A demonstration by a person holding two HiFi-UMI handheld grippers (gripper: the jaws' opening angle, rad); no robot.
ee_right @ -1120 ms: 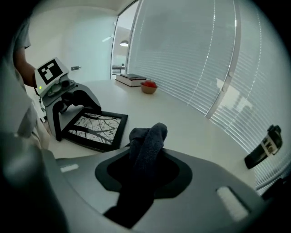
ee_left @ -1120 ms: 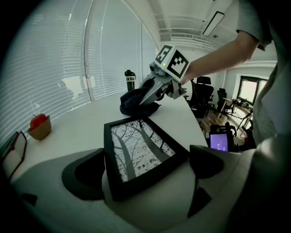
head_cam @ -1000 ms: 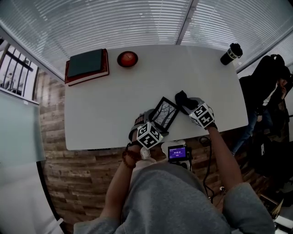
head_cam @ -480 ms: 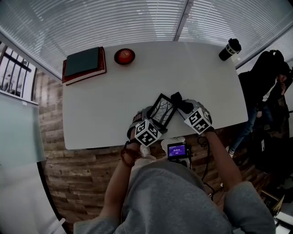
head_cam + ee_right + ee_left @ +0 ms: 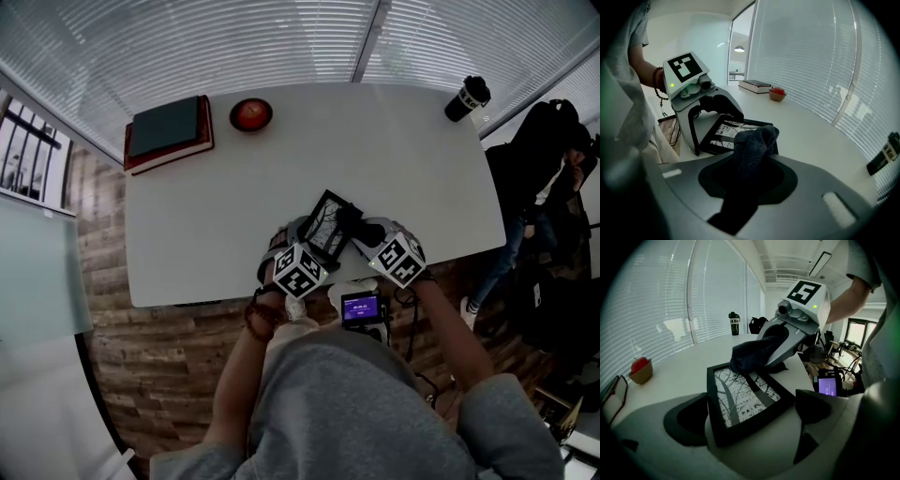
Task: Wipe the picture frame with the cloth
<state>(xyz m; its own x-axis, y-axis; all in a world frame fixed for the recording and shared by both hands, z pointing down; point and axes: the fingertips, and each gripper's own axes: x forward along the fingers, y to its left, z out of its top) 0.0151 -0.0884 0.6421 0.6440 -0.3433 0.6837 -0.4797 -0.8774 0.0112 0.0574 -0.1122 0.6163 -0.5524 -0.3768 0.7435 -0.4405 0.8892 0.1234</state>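
A black picture frame (image 5: 326, 225) with a tree print is held tilted near the white table's (image 5: 216, 216) front edge. My left gripper (image 5: 314, 251) is shut on its near edge; the frame (image 5: 740, 399) lies across that gripper's view. My right gripper (image 5: 361, 230) is shut on a dark cloth (image 5: 349, 220), and the cloth (image 5: 752, 152) bunches out between the jaws. The cloth (image 5: 752, 355) rests on the frame's far corner, over the glass. From the right gripper view, the frame (image 5: 726, 133) lies just beyond the cloth, with the left gripper (image 5: 715, 115) clamped on it.
At the table's far left lie a dark book on a red one (image 5: 169, 131) and a small bowl with a red apple (image 5: 251, 113). A black bottle (image 5: 466, 97) stands at the far right corner. A small lit screen (image 5: 361, 307) sits below the table edge.
My right gripper has carried the cloth leftward from beside the frame onto its far corner. The left gripper and frame have stayed almost still.
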